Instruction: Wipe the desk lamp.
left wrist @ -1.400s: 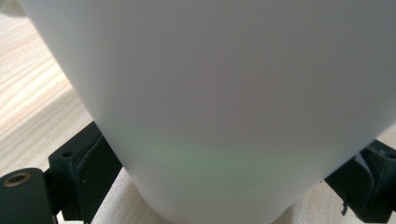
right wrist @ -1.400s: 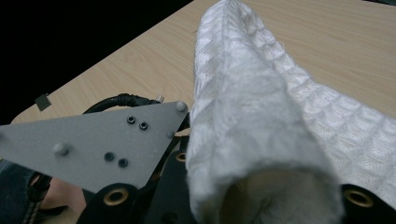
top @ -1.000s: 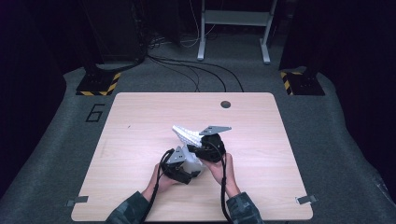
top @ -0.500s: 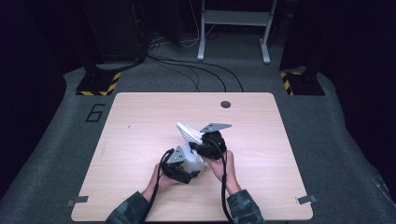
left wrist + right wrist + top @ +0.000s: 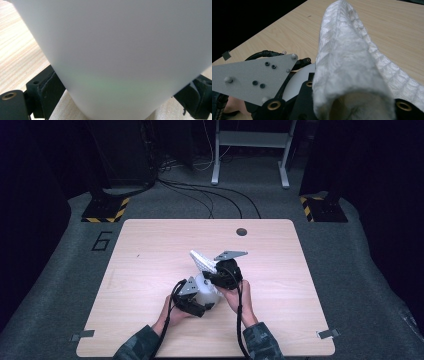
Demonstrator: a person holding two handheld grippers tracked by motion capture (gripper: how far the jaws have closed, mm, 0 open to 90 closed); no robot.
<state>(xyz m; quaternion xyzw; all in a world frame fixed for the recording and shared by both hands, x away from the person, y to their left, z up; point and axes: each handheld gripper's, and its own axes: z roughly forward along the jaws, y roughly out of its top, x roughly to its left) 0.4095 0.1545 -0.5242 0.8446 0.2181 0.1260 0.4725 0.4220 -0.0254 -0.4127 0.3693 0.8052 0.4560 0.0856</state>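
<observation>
white translucent plastic cup clamped in the left gripper — just beyond it, the right gripper pinches a white waffle-weave cloth.

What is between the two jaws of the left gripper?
A white cup stands between them on the table, pressed by both pads, as the left gripper view shows.

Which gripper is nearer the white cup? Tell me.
Left. The left gripper clamps the white cup between its jaws; the right gripper sits just beyond the cup, shut on a white cloth.
</observation>
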